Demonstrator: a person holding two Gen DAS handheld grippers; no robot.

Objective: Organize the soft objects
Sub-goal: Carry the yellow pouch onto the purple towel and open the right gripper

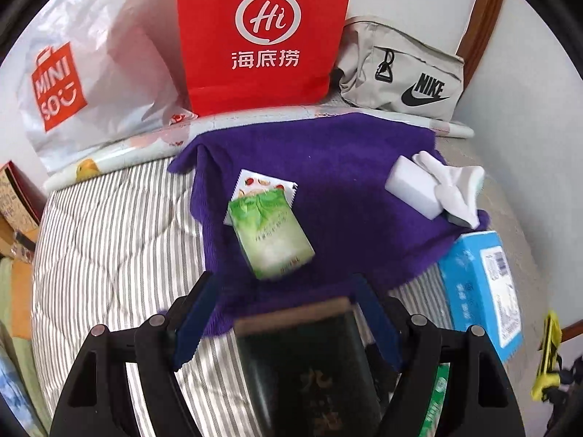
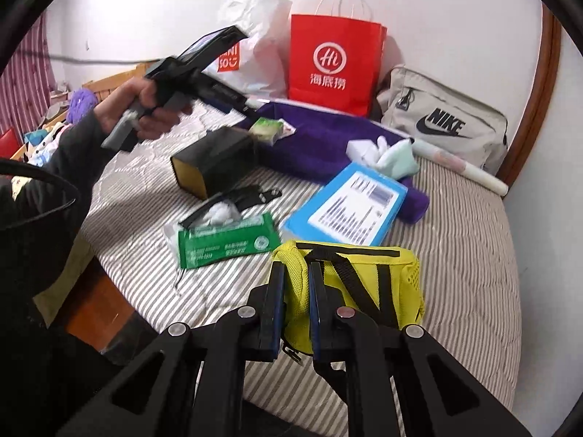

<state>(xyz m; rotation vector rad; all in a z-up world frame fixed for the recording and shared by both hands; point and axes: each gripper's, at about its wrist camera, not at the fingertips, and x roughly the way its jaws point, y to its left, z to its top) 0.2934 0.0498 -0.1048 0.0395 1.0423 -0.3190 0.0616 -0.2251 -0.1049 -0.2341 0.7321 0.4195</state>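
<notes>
My left gripper (image 1: pixel 282 278) is open above a dark box (image 1: pixel 302 357) that lies on the striped bed, and its blue pads stand clear of the box's sides. Beyond it a purple towel (image 1: pixel 328 167) carries a green tissue pack (image 1: pixel 273 236), a fruit-print sachet (image 1: pixel 262 182), a white block (image 1: pixel 411 189) and a white cloth (image 1: pixel 455 189). In the right wrist view a hand holds that left gripper (image 2: pixel 247 107) above the dark box (image 2: pixel 215 160). My right gripper (image 2: pixel 296 267) is shut on the edge of a yellow mesh pouch (image 2: pixel 364 284).
A blue box (image 2: pixel 346 207) and a green wipes pack (image 2: pixel 226 240) lie mid-bed. Against the wall stand a red paper bag (image 1: pixel 262 36), a white plastic bag (image 1: pixel 91 73) and a grey Nike bag (image 1: pixel 400 73). A rolled sheet (image 1: pixel 145 142) lies before them.
</notes>
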